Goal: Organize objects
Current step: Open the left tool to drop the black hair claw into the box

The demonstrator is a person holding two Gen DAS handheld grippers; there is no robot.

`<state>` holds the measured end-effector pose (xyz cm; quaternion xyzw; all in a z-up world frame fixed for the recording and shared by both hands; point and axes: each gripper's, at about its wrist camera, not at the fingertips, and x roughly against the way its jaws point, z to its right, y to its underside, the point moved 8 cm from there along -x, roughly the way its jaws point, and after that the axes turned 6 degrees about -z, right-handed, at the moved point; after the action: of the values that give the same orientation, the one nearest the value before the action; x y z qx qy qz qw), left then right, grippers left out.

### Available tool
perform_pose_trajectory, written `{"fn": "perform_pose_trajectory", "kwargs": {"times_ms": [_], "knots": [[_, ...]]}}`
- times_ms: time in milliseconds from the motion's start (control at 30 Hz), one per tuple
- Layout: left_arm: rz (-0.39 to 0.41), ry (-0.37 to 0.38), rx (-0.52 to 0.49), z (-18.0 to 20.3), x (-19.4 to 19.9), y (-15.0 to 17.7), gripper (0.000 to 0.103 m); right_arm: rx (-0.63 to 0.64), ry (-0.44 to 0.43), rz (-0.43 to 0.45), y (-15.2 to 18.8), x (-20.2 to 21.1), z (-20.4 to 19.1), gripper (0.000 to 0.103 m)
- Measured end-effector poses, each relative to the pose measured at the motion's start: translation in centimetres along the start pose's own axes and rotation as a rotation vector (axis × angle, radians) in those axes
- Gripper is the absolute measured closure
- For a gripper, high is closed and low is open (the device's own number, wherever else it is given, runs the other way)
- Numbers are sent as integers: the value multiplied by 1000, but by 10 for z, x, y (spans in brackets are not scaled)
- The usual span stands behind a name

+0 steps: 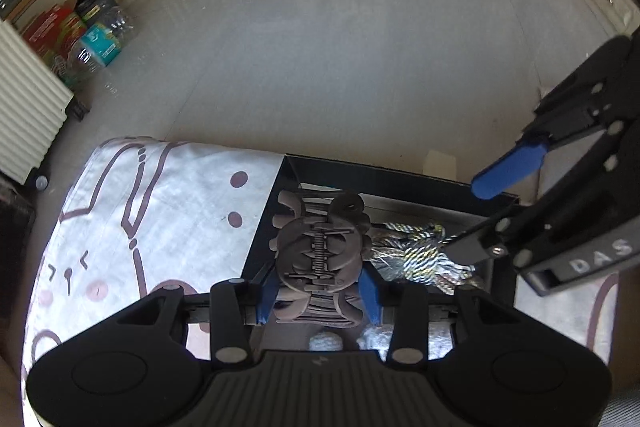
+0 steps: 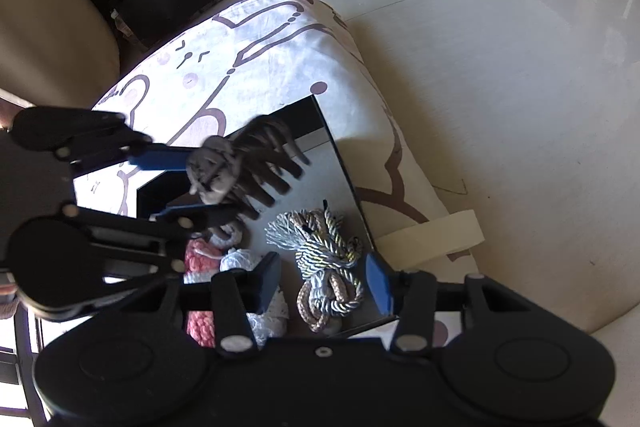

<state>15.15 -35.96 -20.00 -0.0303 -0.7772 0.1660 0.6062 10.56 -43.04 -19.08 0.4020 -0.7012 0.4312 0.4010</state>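
Gripping hair claw (image 1: 320, 259), left gripper (image 1: 320, 297); right view adds pink yarn (image 2: 200, 255), perhaps.

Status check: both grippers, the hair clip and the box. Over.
Left gripper shut on hair clip, above black box. Right gripper open, empty, over braided cords in box. Nothing blocking the drop.

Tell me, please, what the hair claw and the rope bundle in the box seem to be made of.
Hair claw: probably matte brown plastic, moulded teeth, with a metal coil spring at the hinge.
Rope bundle: twisted cord, likely synthetic fibre; its silvery strands glint and one end is frayed.
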Motion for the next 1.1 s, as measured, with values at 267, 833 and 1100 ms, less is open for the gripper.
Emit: {"fn": "perform_pose_trajectory", "kwargs": {"times_ms": [267, 833, 1100], "knots": [[40, -3, -70, 5, -18, -14, 58, 36, 10, -29, 3, 0, -1, 55], [-12, -49, 149, -16, 21, 25, 34, 25, 14, -33, 10, 4, -11, 54], [-6, -60, 312, -17, 51, 40, 25, 18, 52, 0, 12, 21, -18, 54]]}}
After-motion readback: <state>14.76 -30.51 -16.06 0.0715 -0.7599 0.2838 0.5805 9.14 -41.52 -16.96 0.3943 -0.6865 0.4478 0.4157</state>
